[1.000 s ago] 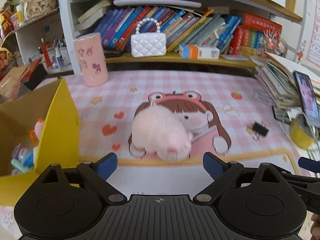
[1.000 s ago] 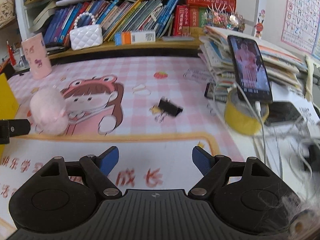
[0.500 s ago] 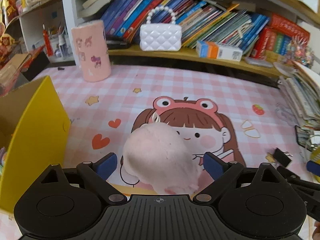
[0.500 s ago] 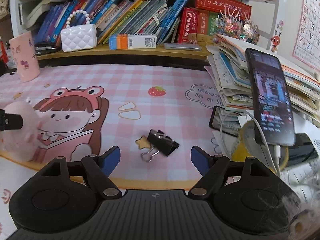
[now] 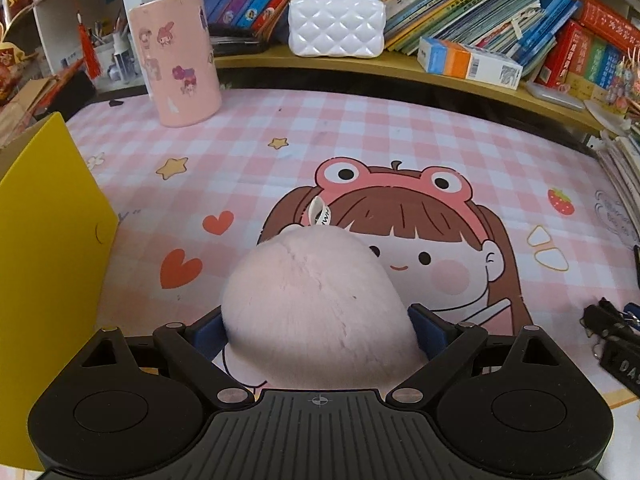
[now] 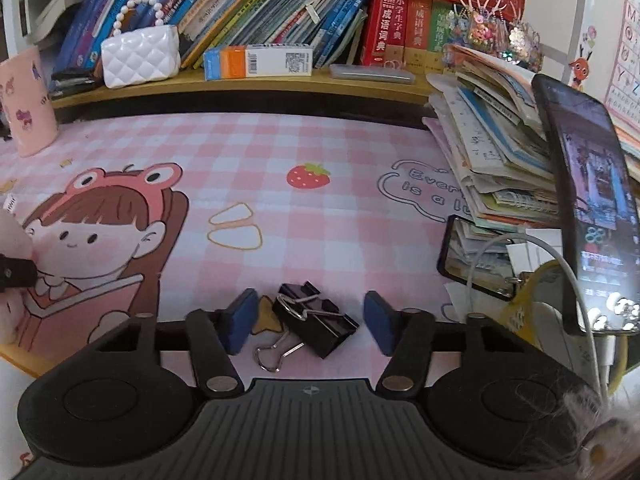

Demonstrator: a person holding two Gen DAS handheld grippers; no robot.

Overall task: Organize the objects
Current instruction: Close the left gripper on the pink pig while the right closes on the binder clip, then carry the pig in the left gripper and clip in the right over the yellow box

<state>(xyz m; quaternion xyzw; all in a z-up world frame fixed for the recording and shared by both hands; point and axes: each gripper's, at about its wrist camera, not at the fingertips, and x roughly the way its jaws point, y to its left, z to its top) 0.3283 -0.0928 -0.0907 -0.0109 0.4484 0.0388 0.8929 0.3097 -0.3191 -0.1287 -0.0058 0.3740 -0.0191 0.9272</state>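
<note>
pink checked desk mat [image 5: 360,128] below me: plush toy [image 5: 320,304] sits between my left gripper [image 5: 316,326]'s wide jaws; right gripper [image 6: 312,322] is closing around the binder clip [image 6: 316,318], untouched, lying diagonally.

Plush [image 5: 320,304] and clips [image 6: 316,320] on mat [image 6: 340,220]

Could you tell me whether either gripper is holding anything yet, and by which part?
Nothing yet. The left gripper brackets the pink plush, jaws open; the right gripper's jaws are closing around the binder clips.
</note>
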